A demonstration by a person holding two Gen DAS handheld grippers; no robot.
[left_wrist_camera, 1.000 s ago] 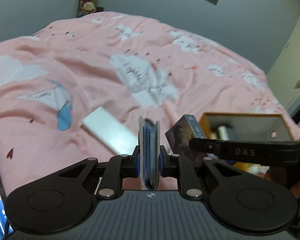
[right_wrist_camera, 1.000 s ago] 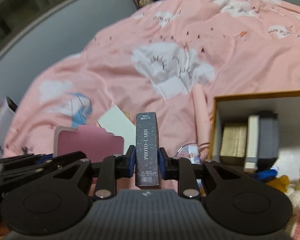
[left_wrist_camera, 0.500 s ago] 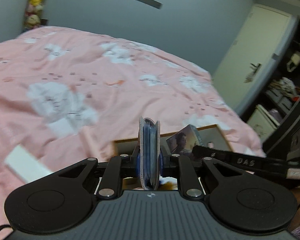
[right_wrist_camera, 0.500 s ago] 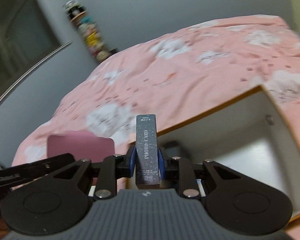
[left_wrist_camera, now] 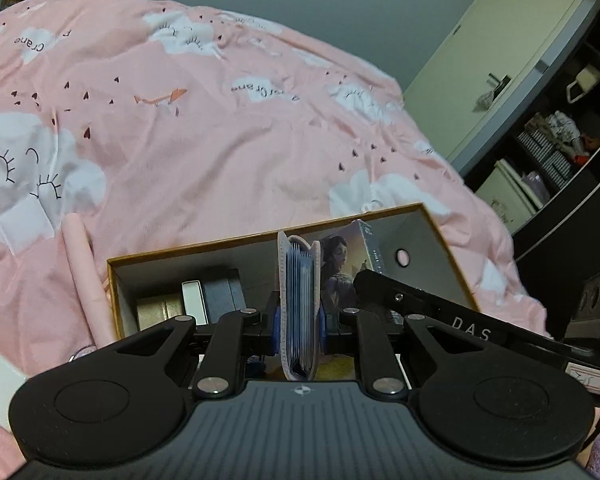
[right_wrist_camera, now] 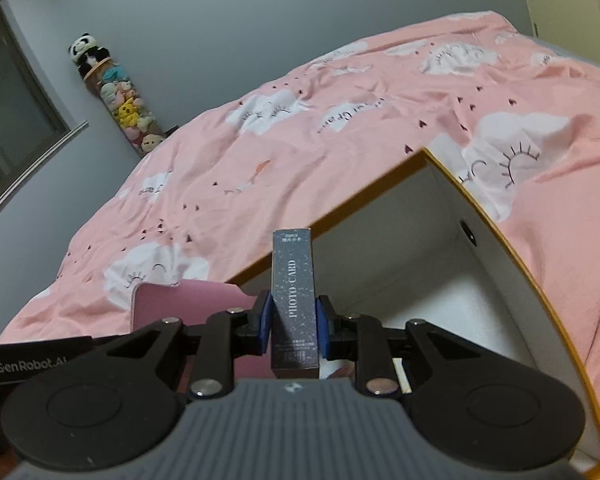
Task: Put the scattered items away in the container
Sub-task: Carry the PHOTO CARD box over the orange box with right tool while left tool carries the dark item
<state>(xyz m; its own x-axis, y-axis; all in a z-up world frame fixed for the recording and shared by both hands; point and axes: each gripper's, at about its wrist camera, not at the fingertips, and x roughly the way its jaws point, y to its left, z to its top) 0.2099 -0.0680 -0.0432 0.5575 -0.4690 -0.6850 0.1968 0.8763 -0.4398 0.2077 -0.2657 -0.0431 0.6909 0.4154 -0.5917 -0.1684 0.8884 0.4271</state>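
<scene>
My left gripper (left_wrist_camera: pixel 299 322) is shut on a pink card holder (left_wrist_camera: pixel 299 304) with blue sleeves, held upright on edge above the open box (left_wrist_camera: pixel 188 249). My right gripper (right_wrist_camera: pixel 293 320) is shut on a dark photo card box (right_wrist_camera: pixel 293 300), also upright, over the white inside of the same orange-rimmed box (right_wrist_camera: pixel 496 232). In the left wrist view the photo card box (left_wrist_camera: pixel 350 256) shows its portrait face just right of the card holder. In the right wrist view the pink card holder (right_wrist_camera: pixel 188 304) shows at the left. Several small boxes (left_wrist_camera: pixel 204 300) lie inside the open box at its left end.
The box rests on a pink bedspread (left_wrist_camera: pixel 204 136) with white clouds. A pink roll (left_wrist_camera: pixel 86 280) lies on the bed beside the box's left wall. A door (left_wrist_camera: pixel 488 56) and dark shelves (left_wrist_camera: pixel 560 148) stand right of the bed; plush toys (right_wrist_camera: pixel 116 92) hang in the corner.
Both grippers have swung to the right with their items, from over the scattered things on the bed to above the open box, which now fills the lower middle of both views.
</scene>
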